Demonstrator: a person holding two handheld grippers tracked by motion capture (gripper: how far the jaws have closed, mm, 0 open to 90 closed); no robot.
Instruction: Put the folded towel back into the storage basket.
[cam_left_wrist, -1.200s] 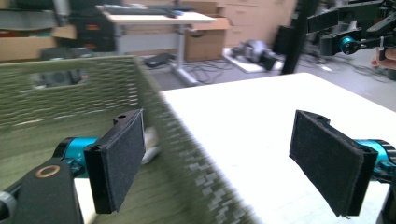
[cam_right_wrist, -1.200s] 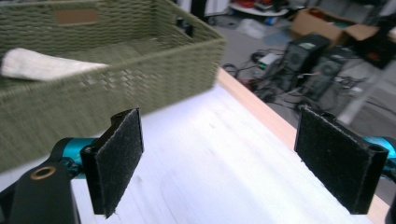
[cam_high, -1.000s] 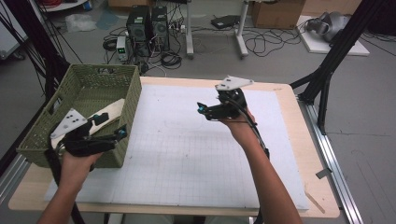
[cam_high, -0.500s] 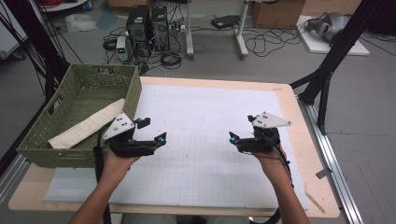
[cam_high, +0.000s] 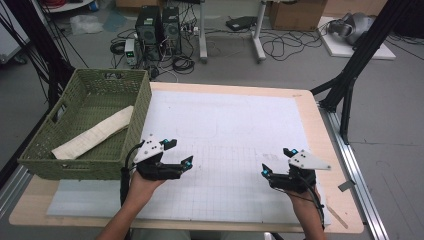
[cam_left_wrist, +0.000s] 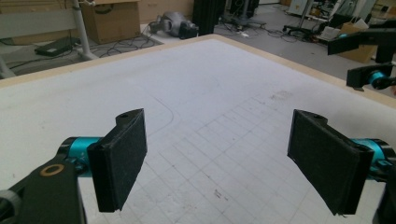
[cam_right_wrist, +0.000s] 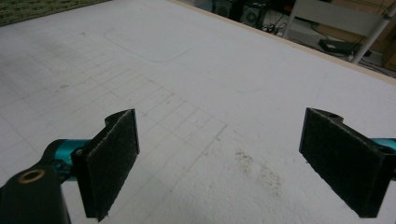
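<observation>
Grippers rest low over the white gridded mat (cam_high: 235, 125) that covers the table (cam_high: 320, 120), both near its front edge and well apart from each other. The left gripper (cam_high: 181, 152) sits toward the front left, just beside the front right corner of the green woven basket (cam_high: 60, 150); its long axis runs roughly along the front edge, jaws pointing right and a little toward the far side. The right gripper (cam_high: 277, 161) sits toward the front right, its jaws pointing left and slightly away, so the two face each other across bare mat.

In the left gripper view the left gripper's (cam_left_wrist: 217, 158) jaws stand wide with nothing between them, only grid lines below; the right gripper's own view (cam_right_wrist: 219, 158) shows the same, jaws wide and empty over a faintly smudged patch.

The high view alone gives the basket's contents: a long pale flat piece (cam_high: 95, 132) (cloth or board, hard to tell) lying slantwise, its upper end toward the basket's right wall. The left gripper view catches the other gripper at its upper right edge.
</observation>
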